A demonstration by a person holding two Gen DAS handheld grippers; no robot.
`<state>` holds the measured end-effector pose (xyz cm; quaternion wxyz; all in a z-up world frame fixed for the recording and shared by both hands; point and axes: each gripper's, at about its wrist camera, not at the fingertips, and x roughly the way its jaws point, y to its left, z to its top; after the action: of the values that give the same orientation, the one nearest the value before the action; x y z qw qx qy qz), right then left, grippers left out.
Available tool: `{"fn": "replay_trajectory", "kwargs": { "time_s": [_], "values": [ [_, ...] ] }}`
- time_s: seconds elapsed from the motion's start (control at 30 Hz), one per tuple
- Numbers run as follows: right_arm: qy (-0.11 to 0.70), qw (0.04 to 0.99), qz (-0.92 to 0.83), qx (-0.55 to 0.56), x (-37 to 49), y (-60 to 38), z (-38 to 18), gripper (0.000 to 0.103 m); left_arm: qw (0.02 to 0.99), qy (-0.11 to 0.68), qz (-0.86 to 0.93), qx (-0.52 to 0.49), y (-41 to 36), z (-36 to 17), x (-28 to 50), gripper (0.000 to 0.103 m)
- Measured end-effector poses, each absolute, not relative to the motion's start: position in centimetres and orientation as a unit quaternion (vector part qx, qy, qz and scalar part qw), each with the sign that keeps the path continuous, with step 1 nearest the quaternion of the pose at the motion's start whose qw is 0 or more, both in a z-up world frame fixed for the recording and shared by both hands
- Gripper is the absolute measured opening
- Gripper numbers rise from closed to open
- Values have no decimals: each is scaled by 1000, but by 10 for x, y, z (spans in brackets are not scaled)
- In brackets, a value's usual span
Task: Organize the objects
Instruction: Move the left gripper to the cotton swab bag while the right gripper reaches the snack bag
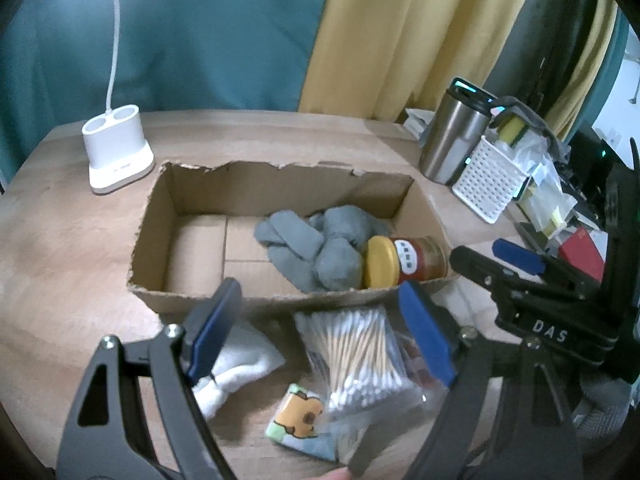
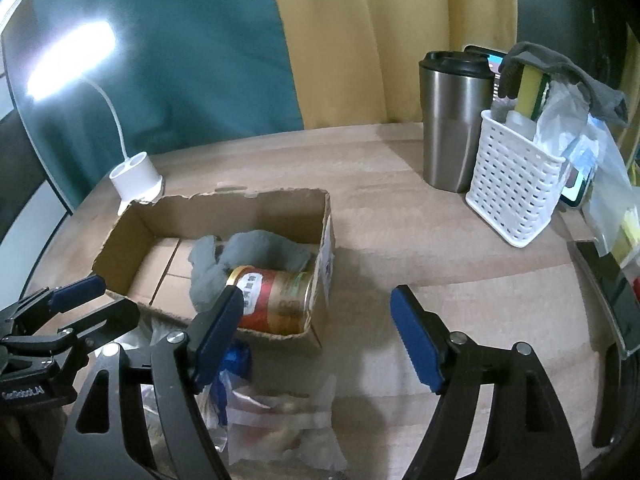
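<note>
On the wooden table [image 1: 72,248], toward its middle, stood an open cardboard box [image 1: 152,220] with torn upper edges. Inside, against the box's right end, lay a crumpled grey cloth [image 1: 316,244], and a jar with a yellow lid [image 1: 404,262] rested on its side in the near right corner, touching the cloth. At the table's far right edge a steel tumbler [image 2: 452,120] stood just beside a white perforated basket [image 2: 512,196] stuffed with a sponge and plastic bags. A white lamp base [image 1: 118,152] sat at the far left corner, behind the box.

Between the box and the table's near edge lay a clear bag of cotton swabs [image 1: 360,356]. A white cloth [image 1: 240,364] lay to its left, and a small cartoon-printed packet [image 1: 300,420] just in front of it.

The left gripper [image 1: 320,340] hung over the swab bag with its blue-padded fingers spread wide, clasping nothing. The right gripper [image 2: 316,340] was likewise spread wide and empty, hovering over bare table just right of the box, with a crinkled plastic packet [image 2: 280,420] beneath it.
</note>
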<state>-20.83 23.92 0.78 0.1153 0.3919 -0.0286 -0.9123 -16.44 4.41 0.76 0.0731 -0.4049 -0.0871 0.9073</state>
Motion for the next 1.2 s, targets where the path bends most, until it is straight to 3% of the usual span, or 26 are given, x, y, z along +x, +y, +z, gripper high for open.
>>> {"fn": "replay_trajectory", "kwargs": {
  "time_s": [1.2],
  "values": [
    [-16,155,-894,419,-170,233,-26,79,51,-81,899,-428,53,-18,-130,82]
  ]
}}
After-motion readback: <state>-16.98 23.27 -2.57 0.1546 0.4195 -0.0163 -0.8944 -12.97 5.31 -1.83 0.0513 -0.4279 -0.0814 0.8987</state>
